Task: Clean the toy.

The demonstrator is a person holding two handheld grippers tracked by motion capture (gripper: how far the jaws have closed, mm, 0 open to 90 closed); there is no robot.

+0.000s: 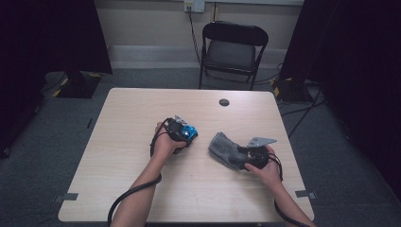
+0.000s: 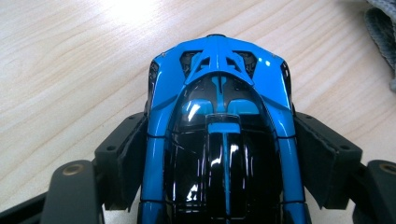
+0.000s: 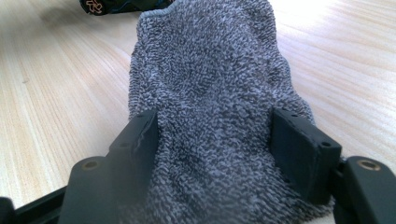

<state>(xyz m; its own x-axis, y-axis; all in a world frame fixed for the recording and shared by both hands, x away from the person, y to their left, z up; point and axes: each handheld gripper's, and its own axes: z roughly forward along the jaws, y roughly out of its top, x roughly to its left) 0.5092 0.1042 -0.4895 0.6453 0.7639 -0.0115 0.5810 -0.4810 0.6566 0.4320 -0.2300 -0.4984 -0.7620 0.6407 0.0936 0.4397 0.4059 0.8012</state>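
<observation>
A glossy blue and black toy car sits on the wooden table, left of centre in the high view. My left gripper has one pad against each side of the car and is shut on it. A crumpled grey terry cloth lies right of centre. Bunched cloth fills the gap between the pads of my right gripper, which is shut on the near end, and its grey plate shows above the hand. A corner of the cloth lies beyond the car.
A small dark round spot marks the table near its far edge. Behind the table stands a black folding chair, with cables on the floor at the right. Dark curtains flank both sides.
</observation>
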